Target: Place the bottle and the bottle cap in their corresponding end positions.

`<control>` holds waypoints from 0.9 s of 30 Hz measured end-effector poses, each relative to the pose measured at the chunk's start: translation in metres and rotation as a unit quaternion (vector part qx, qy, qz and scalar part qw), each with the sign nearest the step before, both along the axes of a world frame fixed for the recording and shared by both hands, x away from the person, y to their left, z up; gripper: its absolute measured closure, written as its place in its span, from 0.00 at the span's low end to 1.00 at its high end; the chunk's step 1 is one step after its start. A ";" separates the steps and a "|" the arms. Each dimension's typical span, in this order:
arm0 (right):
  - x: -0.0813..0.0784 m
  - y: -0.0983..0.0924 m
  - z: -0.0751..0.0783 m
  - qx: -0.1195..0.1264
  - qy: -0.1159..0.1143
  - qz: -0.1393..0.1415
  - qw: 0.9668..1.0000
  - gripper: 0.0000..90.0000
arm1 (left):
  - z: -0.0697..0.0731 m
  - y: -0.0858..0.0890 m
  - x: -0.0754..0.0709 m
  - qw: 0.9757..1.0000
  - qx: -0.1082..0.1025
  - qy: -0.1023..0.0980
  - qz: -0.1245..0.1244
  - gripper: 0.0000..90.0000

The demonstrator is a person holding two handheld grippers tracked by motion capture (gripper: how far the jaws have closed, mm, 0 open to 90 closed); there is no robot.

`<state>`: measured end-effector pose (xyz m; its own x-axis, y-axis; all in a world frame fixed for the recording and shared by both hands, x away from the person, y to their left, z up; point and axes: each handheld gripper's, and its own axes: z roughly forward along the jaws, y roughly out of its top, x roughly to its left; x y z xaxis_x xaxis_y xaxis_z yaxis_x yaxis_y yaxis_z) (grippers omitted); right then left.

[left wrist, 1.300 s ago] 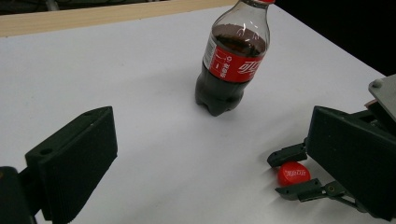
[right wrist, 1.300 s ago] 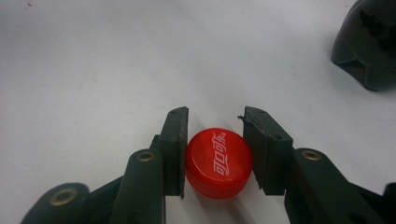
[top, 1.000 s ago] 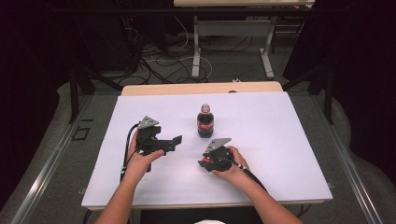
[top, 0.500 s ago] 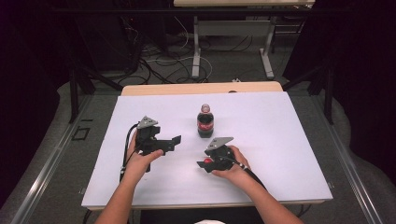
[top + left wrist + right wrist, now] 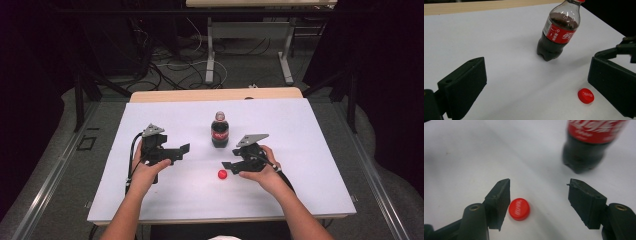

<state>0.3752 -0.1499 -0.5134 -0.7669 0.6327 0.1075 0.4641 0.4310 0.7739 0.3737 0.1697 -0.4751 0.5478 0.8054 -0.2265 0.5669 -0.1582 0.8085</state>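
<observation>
- Left hand-held gripper [image 5: 181, 150]: jaws spread wide, nothing between them. Sits left of the cola bottle [image 5: 220, 131], pointing across the desk [image 5: 310, 150] toward it. Same place and same spread as a second ago.
- Cola bottle: upright near the middle of the desk, dark liquid, red label. It hasn't moved. Whether the neck is now bare I can't settle: a sliver of red shows at the top edge of the left gripper view, and the high view is too small to decide.
- Red bottle cap [image 5: 222, 174]: new. A second ago no cap lay on the desk; now it rests flat, printed face up, in front of the bottle and just off the right jaws.
- Right hand-held gripper [image 5: 229, 164]: jaws apart and empty. In the right gripper view the cap [image 5: 519, 209] sits against the inner face of the left-hand jaw, with open desk to the other jaw.
- My read: the cap was just let go, so the uncapping step looks done.
- Hidden: bottle top cropped in the right gripper view.
</observation>
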 end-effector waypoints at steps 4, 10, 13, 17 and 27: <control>0.002 -0.023 0.017 0.013 -0.021 -0.045 0.999 0.27 | 0.000 0.004 0.001 1.000 -0.002 -0.001 0.009 0.03; 0.002 -0.060 0.035 0.032 -0.054 -0.102 0.993 0.17 | 0.001 0.012 0.002 1.000 -0.004 -0.001 0.023 0.03; 0.003 -0.076 0.038 0.035 -0.069 -0.121 0.990 0.13 | 0.000 0.015 0.003 1.000 -0.006 -0.003 0.030 0.03; 0.004 -0.095 0.036 0.039 -0.057 -0.155 0.986 0.06 | -0.002 0.020 0.005 0.999 -0.002 0.002 0.035 0.03; 0.010 -0.122 0.020 0.032 -0.061 -0.222 0.973 0.02 | -0.012 0.027 0.009 0.998 -0.002 0.005 0.061 0.04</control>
<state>0.3848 -0.2719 -0.4934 -0.4289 0.8996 0.0823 0.4959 0.1584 0.8538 0.3827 0.1969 -0.4867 0.4436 0.8647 -0.2356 0.5903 -0.0841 0.8028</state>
